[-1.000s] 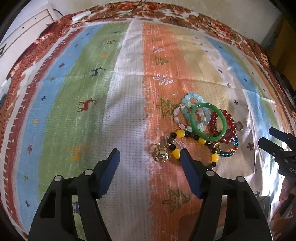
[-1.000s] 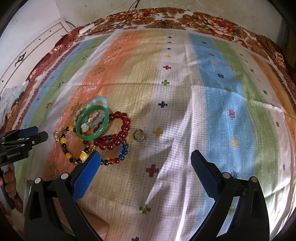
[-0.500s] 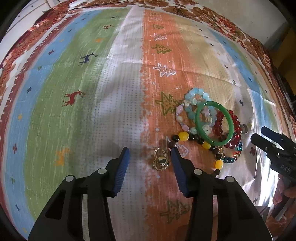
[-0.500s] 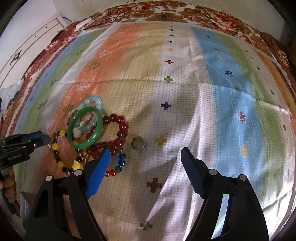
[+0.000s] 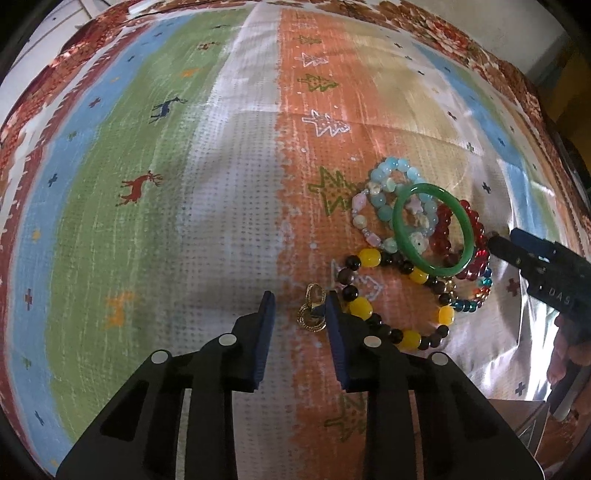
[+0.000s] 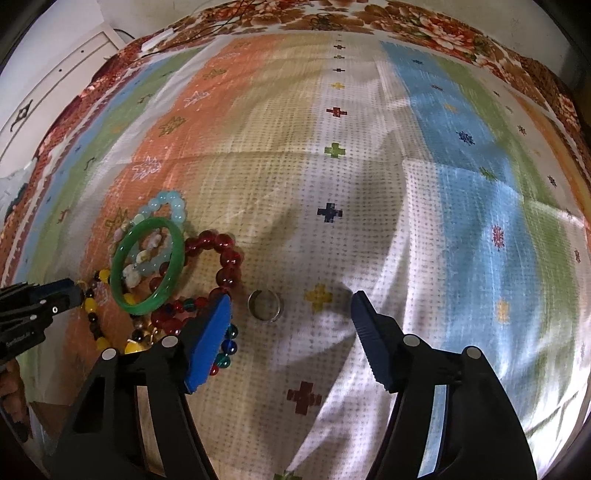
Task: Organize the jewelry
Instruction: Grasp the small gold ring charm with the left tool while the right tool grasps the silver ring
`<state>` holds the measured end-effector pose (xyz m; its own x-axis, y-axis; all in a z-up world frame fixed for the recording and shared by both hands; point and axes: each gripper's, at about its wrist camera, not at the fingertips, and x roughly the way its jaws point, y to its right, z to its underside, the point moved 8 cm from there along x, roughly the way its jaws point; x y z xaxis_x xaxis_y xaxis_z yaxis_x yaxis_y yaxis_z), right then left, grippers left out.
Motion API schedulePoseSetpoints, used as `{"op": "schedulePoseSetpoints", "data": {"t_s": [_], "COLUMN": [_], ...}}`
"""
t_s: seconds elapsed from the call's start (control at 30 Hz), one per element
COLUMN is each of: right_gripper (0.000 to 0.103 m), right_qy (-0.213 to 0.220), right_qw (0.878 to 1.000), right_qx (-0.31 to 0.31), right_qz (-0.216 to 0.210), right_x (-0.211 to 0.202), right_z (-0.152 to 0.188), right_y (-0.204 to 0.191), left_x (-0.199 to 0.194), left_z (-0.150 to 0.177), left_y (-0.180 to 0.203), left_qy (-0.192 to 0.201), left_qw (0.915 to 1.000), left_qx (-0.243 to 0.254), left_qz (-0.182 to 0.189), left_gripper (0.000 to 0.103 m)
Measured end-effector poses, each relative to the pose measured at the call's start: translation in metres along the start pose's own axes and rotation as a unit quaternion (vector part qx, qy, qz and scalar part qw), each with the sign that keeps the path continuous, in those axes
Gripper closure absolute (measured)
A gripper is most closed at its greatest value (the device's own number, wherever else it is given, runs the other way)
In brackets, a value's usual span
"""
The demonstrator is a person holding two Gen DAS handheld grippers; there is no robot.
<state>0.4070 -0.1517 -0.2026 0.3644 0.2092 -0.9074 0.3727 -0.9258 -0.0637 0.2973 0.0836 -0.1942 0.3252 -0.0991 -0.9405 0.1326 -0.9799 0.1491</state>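
A pile of jewelry lies on a striped cloth: a green bangle (image 5: 432,227), a pale blue bead bracelet (image 5: 388,192), a red bead bracelet (image 5: 476,236) and a yellow-and-dark bead bracelet (image 5: 369,258). Gold earrings (image 5: 312,308) lie just left of the pile. My left gripper (image 5: 300,300) is half closed with its jaws on either side of the earrings. A silver ring (image 6: 264,304) lies right of the pile. My right gripper (image 6: 290,302) is open with the ring between its jaws. The bangle (image 6: 147,264) also shows in the right wrist view.
The striped cloth (image 5: 147,221) with deer and tree motifs covers the whole surface, with a floral border (image 6: 424,26) at the far edge. A white cabinet (image 6: 48,88) stands at the far left. The right gripper (image 5: 546,269) shows at the pile's right side.
My left gripper's jaws have narrowed around the gold earrings. My right gripper has moved forward and left, bringing the silver ring between its jaws, which have narrowed somewhat.
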Motion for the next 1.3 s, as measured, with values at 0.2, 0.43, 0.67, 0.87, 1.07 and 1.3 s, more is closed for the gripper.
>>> {"op": "schedulePoseSetpoints", "data": {"t_s": [0.2, 0.43, 0.67, 0.87, 1.07, 1.3], "right_gripper": [0.036, 0.047, 0.059, 0.082, 0.083, 0.083], "right_qy": [-0.002, -0.008, -0.007, -0.009, -0.011, -0.008], "right_qw": [1.000, 1.000, 0.999, 0.999, 1.000, 1.000], "right_qx": [0.003, -0.006, -0.015, -0.009, -0.005, -0.012], "right_qz": [0.002, 0.023, 0.031, 0.030, 0.024, 0.020], "right_x": [0.003, 0.008, 0.009, 0.007, 0.004, -0.008], "right_z": [-0.003, -0.002, -0.002, -0.002, 0.001, 0.002], "right_y": [0.002, 0.004, 0.005, 0.010, 0.012, 0.000], "left_x": [0.002, 0.003, 0.004, 0.002, -0.001, -0.011], "left_z": [0.002, 0.001, 0.002, 0.001, 0.002, 0.000], "left_y": [0.005, 0.001, 0.005, 0.004, 0.001, 0.001], "left_qy": [0.004, 0.003, 0.010, 0.003, 0.001, 0.012], "left_qw": [0.9995, 0.9991, 0.9976, 0.9987, 0.9992, 0.9991], "left_qx": [0.027, 0.031, 0.052, 0.043, 0.034, 0.033], "left_qz": [-0.015, -0.030, -0.045, -0.028, -0.019, -0.025], "left_gripper": [0.075, 0.088, 0.088, 0.088, 0.088, 0.088]}}
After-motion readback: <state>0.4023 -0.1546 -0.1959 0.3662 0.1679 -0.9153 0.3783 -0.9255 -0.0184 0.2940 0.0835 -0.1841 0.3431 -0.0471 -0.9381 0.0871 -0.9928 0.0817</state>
